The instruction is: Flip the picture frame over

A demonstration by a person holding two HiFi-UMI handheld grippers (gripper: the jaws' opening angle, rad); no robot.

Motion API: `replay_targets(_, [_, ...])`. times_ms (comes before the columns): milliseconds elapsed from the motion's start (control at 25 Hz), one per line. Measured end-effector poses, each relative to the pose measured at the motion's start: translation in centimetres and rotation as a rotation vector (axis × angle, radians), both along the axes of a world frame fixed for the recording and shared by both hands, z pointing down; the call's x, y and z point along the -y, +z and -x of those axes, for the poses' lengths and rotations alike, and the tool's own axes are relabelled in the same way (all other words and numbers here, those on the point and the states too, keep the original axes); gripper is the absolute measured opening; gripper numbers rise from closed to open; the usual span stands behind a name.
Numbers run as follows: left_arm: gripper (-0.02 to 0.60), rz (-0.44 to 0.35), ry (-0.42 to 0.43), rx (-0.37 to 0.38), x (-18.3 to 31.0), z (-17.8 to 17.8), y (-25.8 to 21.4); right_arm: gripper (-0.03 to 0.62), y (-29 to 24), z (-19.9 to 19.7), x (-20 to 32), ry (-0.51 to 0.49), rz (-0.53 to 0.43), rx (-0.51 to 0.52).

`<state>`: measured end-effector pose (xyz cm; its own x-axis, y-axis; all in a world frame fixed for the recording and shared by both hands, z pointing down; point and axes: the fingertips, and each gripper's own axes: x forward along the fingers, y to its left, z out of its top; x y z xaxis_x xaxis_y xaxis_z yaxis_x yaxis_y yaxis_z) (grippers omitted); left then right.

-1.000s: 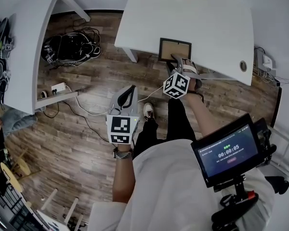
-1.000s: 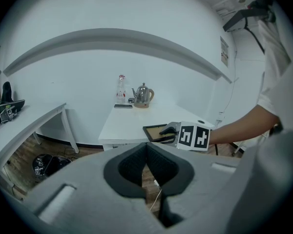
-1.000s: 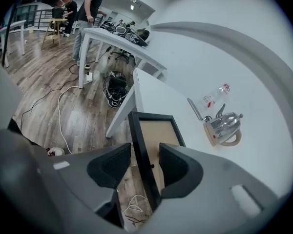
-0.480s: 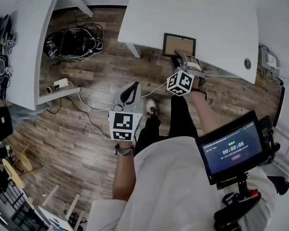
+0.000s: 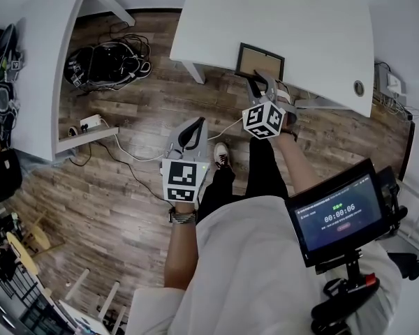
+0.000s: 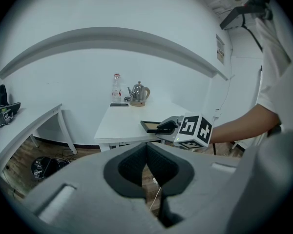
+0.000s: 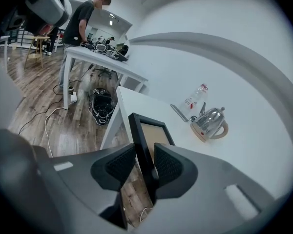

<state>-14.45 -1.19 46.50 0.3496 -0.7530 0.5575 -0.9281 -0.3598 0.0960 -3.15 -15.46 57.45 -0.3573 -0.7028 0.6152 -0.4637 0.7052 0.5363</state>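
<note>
**Student:** Where does the picture frame lie relative to the fingers?

**Instructor:** It lies at the near edge of the white tabletop, reaching away from the right gripper. Its long axis runs along that edge. The fingers have just been closing and now pinch the near long rail. One pad sits on the pale-brown panel side, the other on the outer side towards the floor.

**Student:** And the other hand?

**Instructor:** The left gripper hangs over the floor, well apart from the frame, fingers together on nothing. The right is plainly the nearer. A turn would likely hinge on the far long rail.

**Student:** Any legible writing?

**Instructor:** Only the timer on the chest screen, which reads 00:00:06. The marker cubes carry patterns, not letters. The label on the bottle is too small to read.
</note>
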Motion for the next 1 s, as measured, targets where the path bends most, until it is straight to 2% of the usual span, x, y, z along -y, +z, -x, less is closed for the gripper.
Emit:
replay_targets(240, [0.003, 0.002, 0.011, 0.005, 0.2, -0.5, 0.3, 0.112, -0.8, -0.4, 0.0, 0.027, -0.025, 0.061])
replay_targets(480, [0.003, 0.006, 0.037, 0.007, 0.4, -1.2, 0.8, 0.106, -2.4, -0.7, 0.4, 0.074, -0.037, 0.187])
replay_targets(720, [0.003, 0.007, 0.066, 0.006, 0.9, -2.2, 0.9, 0.1, -3.7, -1.5, 0.7, 0.114, -0.057, 0.261])
replay_targets(1000, [0.003, 0.007, 0.085, 0.008, 1.3, -2.6, 1.2, 0.097, -5.1, -2.9, 1.2, 0.201, -0.055, 0.406])
